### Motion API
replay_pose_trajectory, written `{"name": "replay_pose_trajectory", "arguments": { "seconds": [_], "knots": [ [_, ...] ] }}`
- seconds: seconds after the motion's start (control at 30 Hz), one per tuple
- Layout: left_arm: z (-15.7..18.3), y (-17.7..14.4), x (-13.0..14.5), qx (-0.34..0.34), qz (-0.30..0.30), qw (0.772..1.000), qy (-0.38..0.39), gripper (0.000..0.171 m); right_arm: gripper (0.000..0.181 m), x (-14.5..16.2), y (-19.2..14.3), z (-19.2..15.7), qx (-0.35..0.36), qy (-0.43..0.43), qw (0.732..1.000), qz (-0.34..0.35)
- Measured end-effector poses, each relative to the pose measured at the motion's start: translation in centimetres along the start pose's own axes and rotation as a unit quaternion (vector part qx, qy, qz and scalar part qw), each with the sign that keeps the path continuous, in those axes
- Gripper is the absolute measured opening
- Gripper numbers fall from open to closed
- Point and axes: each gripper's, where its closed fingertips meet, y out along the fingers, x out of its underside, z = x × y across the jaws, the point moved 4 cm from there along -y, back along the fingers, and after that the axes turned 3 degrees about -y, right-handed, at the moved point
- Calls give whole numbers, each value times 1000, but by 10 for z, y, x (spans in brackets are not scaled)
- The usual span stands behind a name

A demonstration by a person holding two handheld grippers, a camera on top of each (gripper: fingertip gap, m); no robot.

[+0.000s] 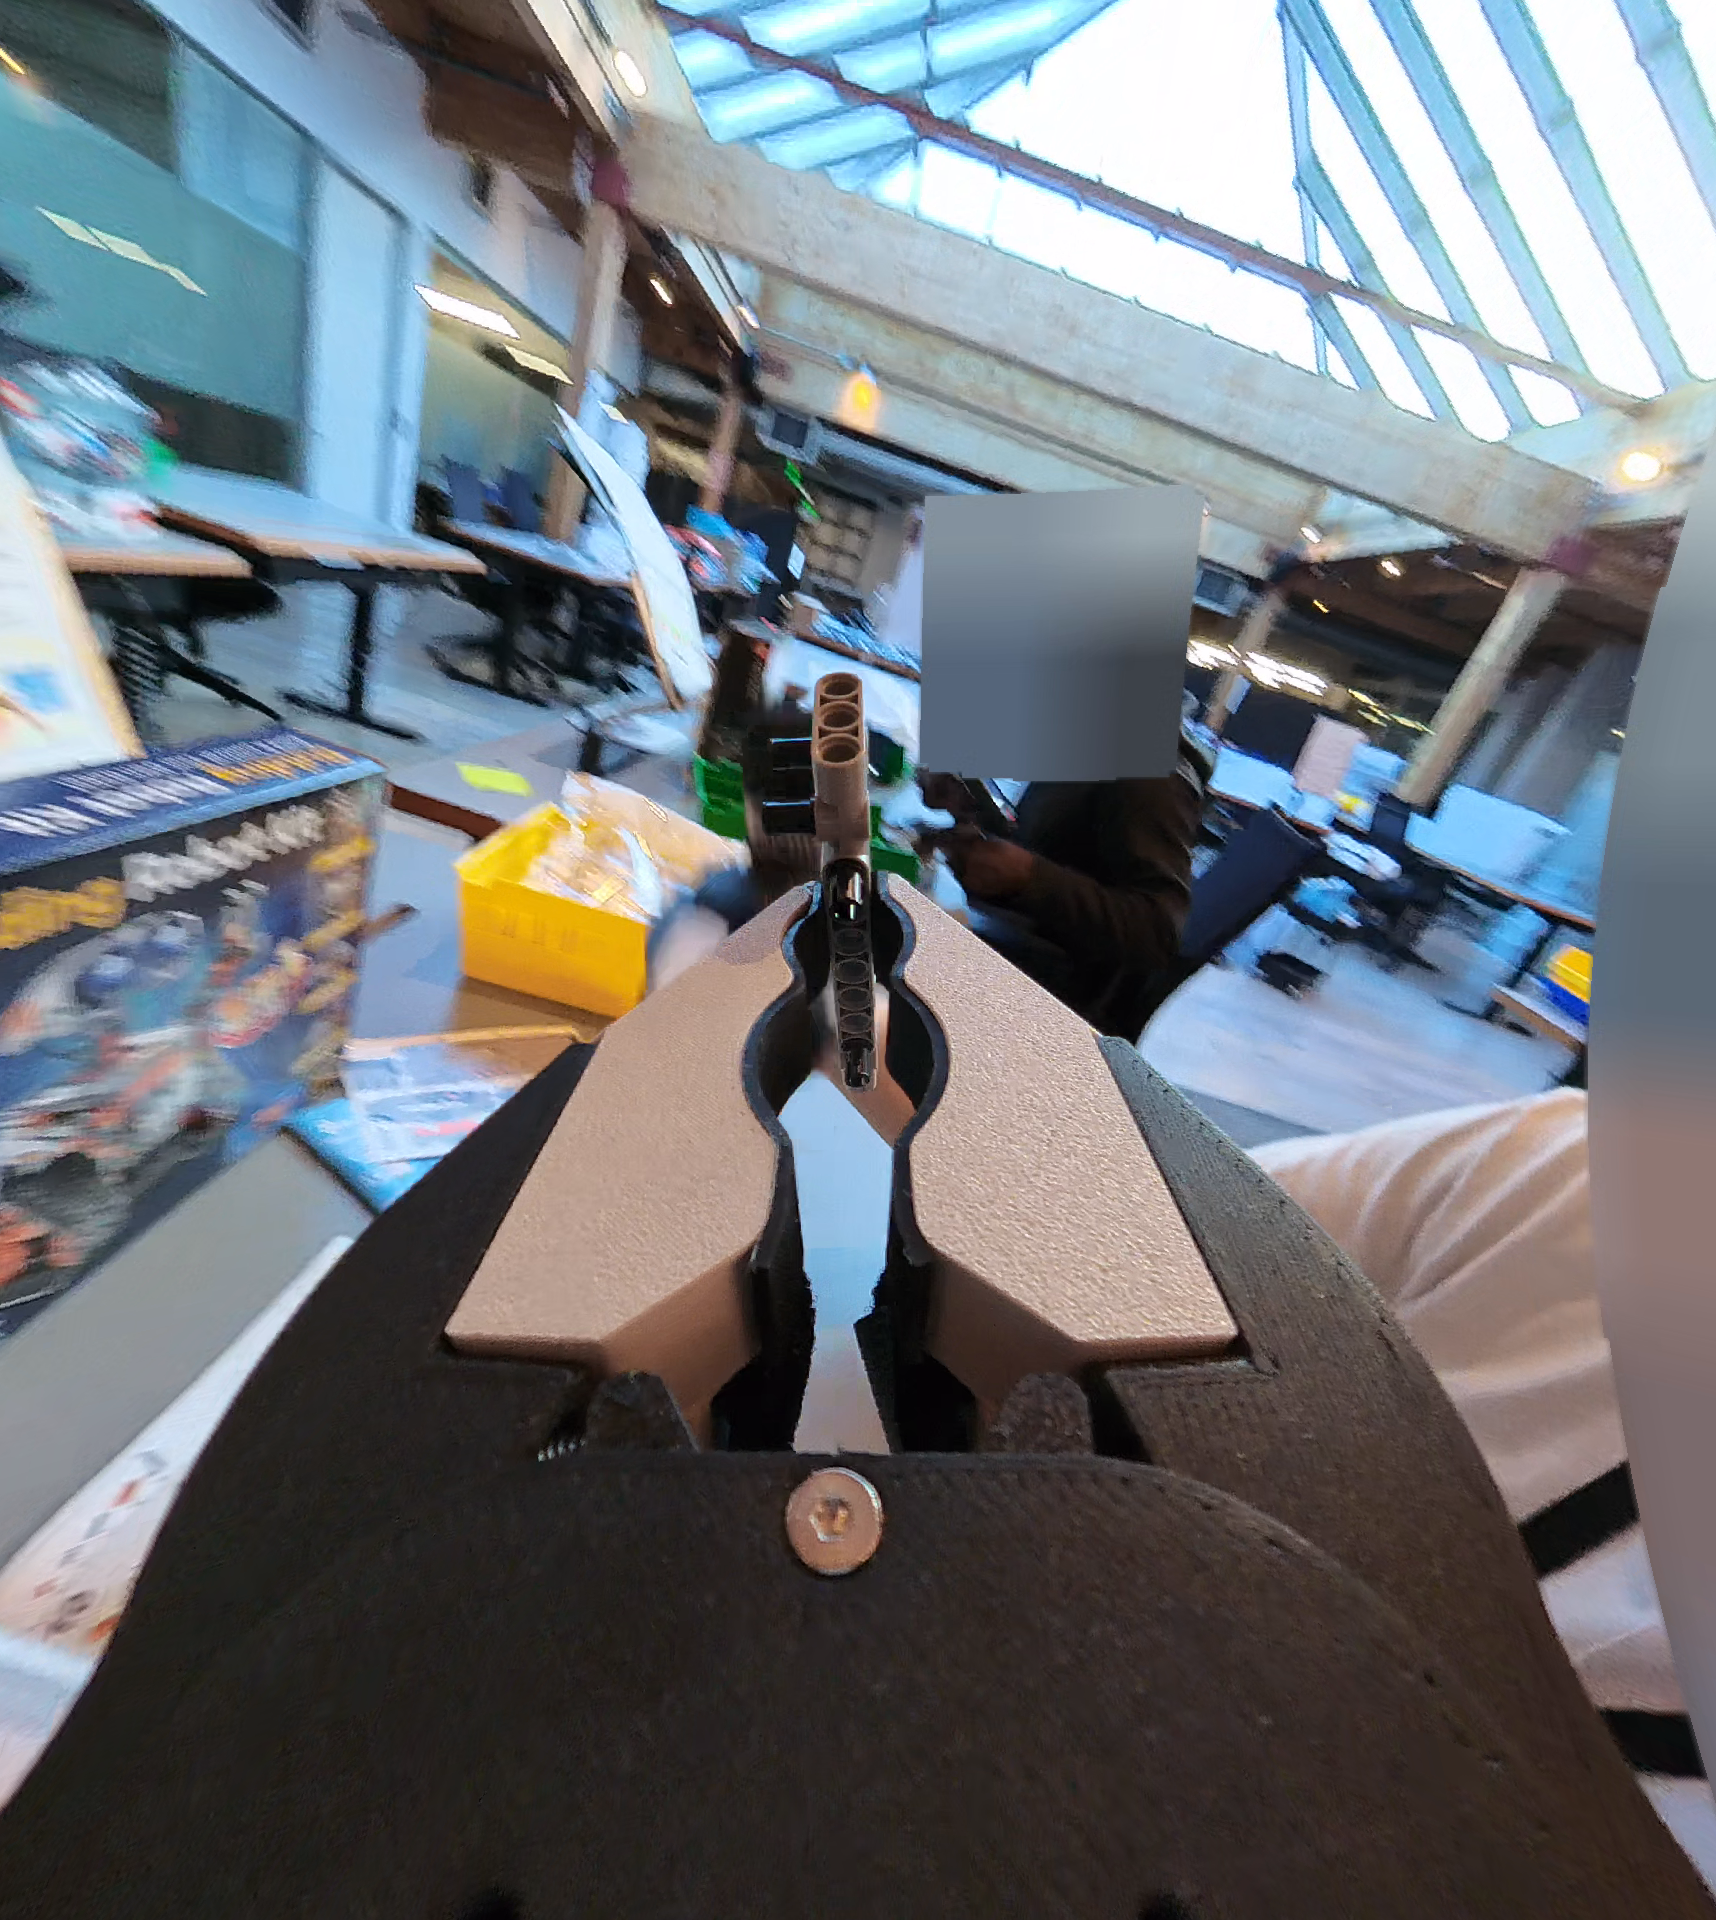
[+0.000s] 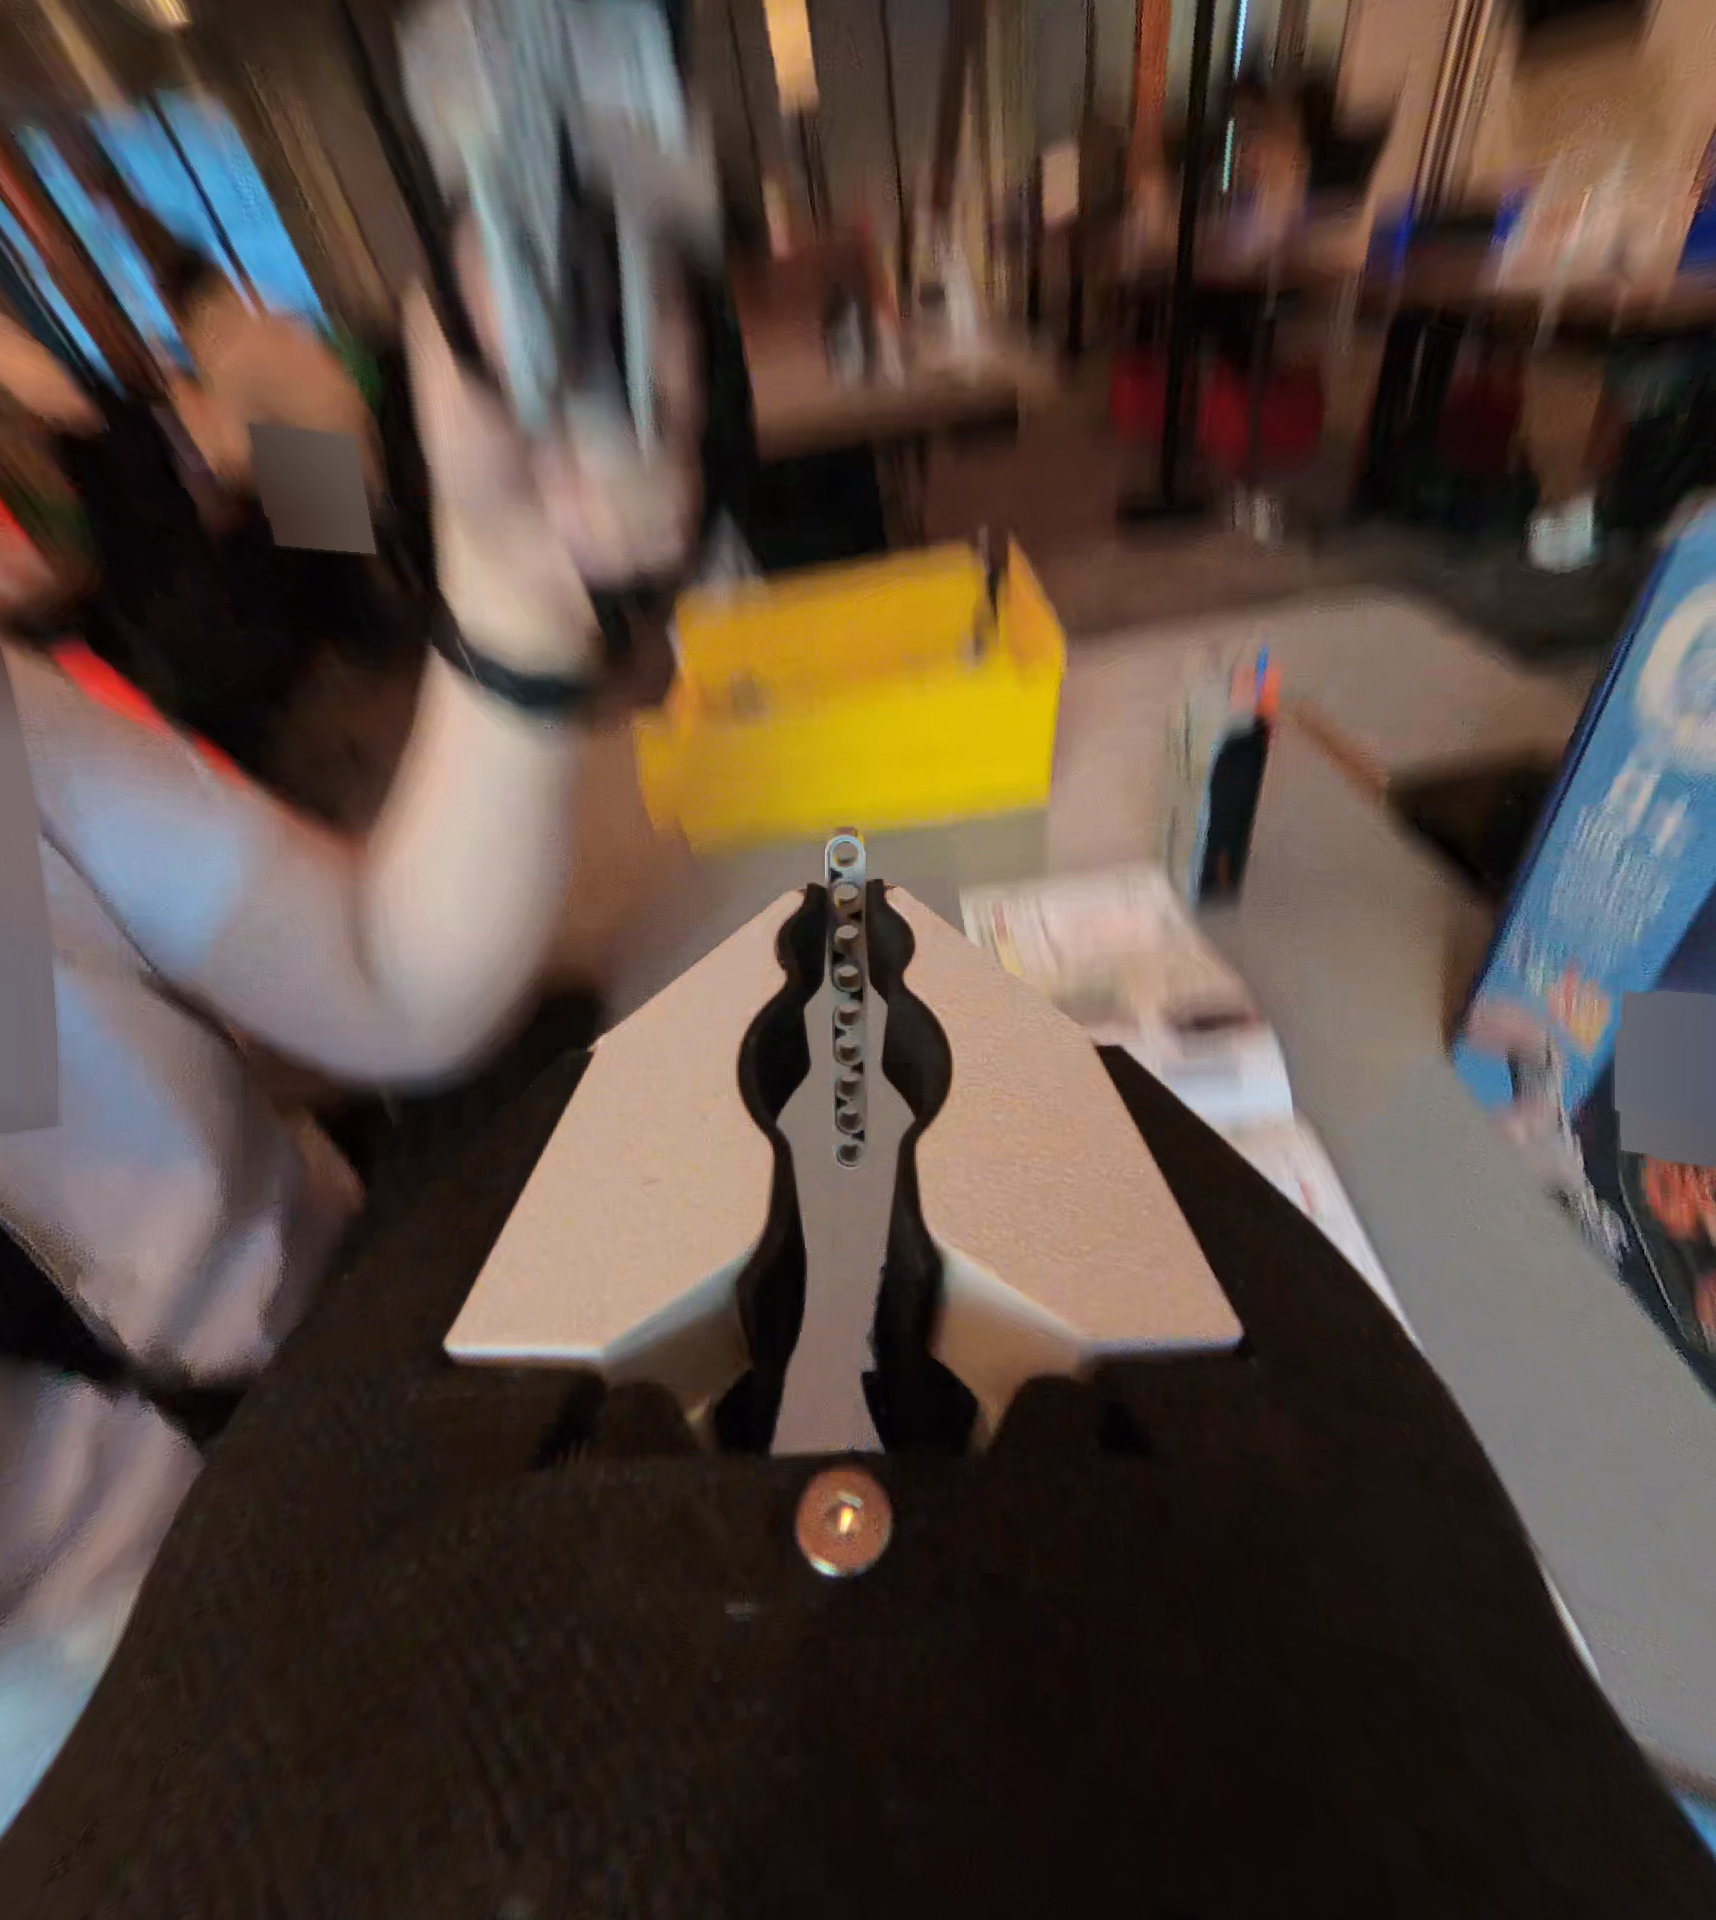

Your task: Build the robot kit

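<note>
My left gripper (image 1: 846, 883) is shut on a small toy-brick assembly: a black beam with holes (image 1: 849, 977) lies between the jaws, and a tan three-hole connector (image 1: 840, 748) with black pins sticks out past the tips, held up in the air. My right gripper (image 2: 846, 888) is shut on a light grey beam with a row of holes (image 2: 847, 1018), its end poking out past the tips. The right wrist view is blurred by motion. A person's arm in a white sleeve (image 2: 314, 883) is raised to the left of the right gripper.
A yellow bin (image 1: 547, 920) with clear bags sits on the grey table (image 1: 106, 1340), and also shows in the right wrist view (image 2: 864, 707). A large blue toy box (image 1: 106, 997) stands left; it shows at the right in the right wrist view (image 2: 1664, 831). Printed booklets (image 1: 407, 1112) lie on the table. A person sits beyond. About 15 centimetres separates my left fingertips from my right.
</note>
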Motion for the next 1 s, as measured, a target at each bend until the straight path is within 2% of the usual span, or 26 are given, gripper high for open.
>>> {"name": "replay_pose_trajectory", "arguments": {
  "seconds": [0.07,0.1,0.17,0.3,0.4,0.63,1.0],
  "knots": [
    [-2,12,6,5,-14,1000,-5,4,6,-48,-21,-2,-25,32,992,119],
    [-1,17,8,6,-24,1000,-4,4,6,-64,-27,-8,-44,40,987,151],
    [2,24,13,6,-40,999,4,4,6,-79,-27,-21,-64,52,981,174],
    [14,40,30,19,-105,994,14,5,6,-84,-12,-49,-117,78,978,155],
    [18,50,42,14,-146,989,14,5,6,-87,-10,-61,-127,71,979,141],
    [27,57,47,17,-162,987,14,5,6,-83,-11,-65,-139,83,979,124],
    [21,56,49,11,-170,985,5,4,6,-77,-5,-59,-137,102,979,113]
  ]
}}
